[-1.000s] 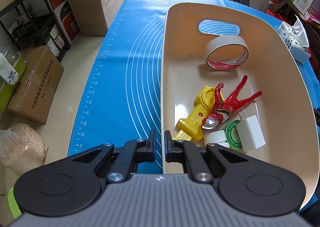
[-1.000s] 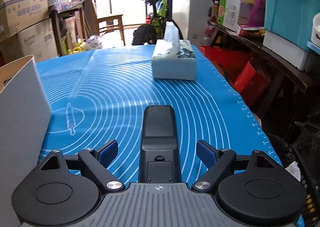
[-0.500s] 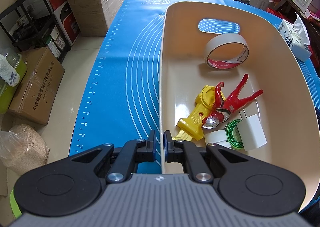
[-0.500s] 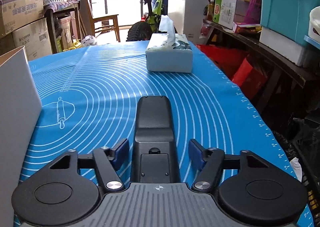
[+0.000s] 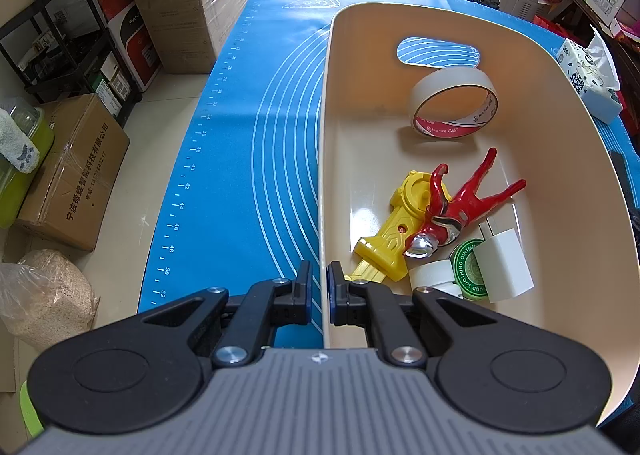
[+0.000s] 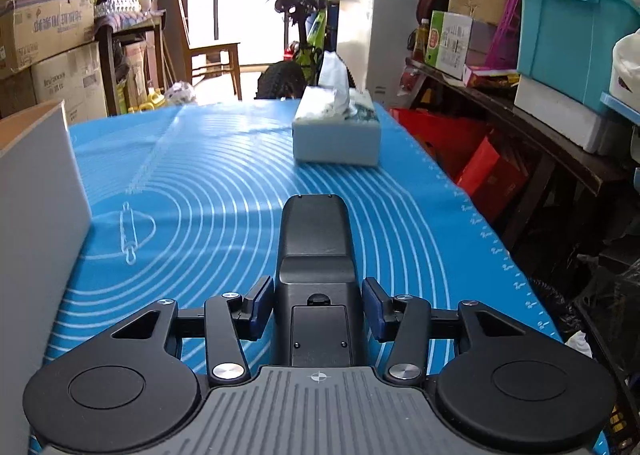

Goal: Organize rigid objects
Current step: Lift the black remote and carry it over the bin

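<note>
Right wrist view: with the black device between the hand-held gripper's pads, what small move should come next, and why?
Probably finish closing, then lift. The right hand-held gripper is closing around the black device, which lies on the blue mat, and slight gaps seem to remain beside its pads. The left hand-held gripper already pinches the bin wall.

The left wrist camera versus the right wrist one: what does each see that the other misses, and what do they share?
Only the left wrist view looks into the cream bin: a tape roll, a red figure, a yellow toy, a white charger. The left gripper is clamped on the bin's wall.

Only the right wrist view shows the black remote, with the right gripper closing around it, small gaps still showing at each pad.

Both show the blue mat, the tissue box and the bin.
</note>
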Demonstrator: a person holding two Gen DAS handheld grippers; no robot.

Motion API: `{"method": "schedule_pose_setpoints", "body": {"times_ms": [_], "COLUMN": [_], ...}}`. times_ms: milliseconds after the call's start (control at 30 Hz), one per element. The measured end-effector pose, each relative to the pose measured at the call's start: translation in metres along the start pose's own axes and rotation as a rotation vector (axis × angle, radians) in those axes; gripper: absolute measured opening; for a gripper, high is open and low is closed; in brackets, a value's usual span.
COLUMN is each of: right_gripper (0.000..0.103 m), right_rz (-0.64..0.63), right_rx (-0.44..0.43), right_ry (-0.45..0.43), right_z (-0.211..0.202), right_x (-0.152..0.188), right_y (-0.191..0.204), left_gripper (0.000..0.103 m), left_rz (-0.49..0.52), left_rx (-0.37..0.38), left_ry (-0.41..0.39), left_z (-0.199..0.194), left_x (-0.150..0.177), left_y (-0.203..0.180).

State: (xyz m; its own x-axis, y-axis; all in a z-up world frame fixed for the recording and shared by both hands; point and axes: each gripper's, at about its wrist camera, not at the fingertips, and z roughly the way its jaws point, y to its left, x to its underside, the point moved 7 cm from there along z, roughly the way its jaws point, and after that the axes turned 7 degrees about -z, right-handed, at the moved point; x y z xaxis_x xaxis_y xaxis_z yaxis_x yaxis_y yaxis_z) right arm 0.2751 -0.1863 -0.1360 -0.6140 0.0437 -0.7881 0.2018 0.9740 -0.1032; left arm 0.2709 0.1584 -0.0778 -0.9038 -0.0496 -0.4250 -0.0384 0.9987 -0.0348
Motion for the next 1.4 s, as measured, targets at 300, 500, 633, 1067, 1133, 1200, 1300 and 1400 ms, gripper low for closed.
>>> {"method": "schedule_pose_setpoints", "body": {"times_ms": [300, 500, 633, 1067, 1133, 1200, 1300, 1400], "right_gripper": [0.053, 0.053, 0.053, 0.054, 0.054, 0.054, 0.054, 0.054], "right_rz": [-0.029, -0.057, -0.057, -0.122, -0.134, -0.163, -0.204, -0.228], "right_rx": [-0.033, -0.053, -0.095, -0.327, -0.357, -0.379, -0.407, -0.426], "right_ry": [-0.065, -0.120, -0.159, -0.229, -0.214, -0.195, -0.154, -0.107], "right_z": [-0.028, -0.052, -0.068, -0.105, -0.104, -0.104, -0.103, -0.099], "right_x": [-0.021, -0.047, -0.068, -0.117, -0.118, -0.116, -0.108, -0.101], "right_y": [0.004, 0.020, 0.036, 0.130, 0.147, 0.163, 0.188, 0.207], "left_gripper": [0.011, 0.011, 0.011, 0.010, 0.010, 0.010, 0.010, 0.010], "left_rz": [0.000, -0.001, -0.001, -0.001, -0.001, -0.001, -0.001, -0.002], "left_rx": [0.001, 0.000, 0.001, 0.002, 0.003, 0.003, 0.003, 0.004], "left_ry": [0.000, 0.000, 0.000, 0.000, 0.000, 0.000, 0.000, -0.001], "left_z": [0.000, 0.000, 0.000, 0.000, 0.000, -0.001, -0.001, -0.001], "left_x": [0.000, 0.000, 0.000, 0.000, 0.000, 0.000, 0.000, 0.000], "left_y": [0.000, 0.000, 0.000, 0.000, 0.000, 0.000, 0.001, 0.000]}}
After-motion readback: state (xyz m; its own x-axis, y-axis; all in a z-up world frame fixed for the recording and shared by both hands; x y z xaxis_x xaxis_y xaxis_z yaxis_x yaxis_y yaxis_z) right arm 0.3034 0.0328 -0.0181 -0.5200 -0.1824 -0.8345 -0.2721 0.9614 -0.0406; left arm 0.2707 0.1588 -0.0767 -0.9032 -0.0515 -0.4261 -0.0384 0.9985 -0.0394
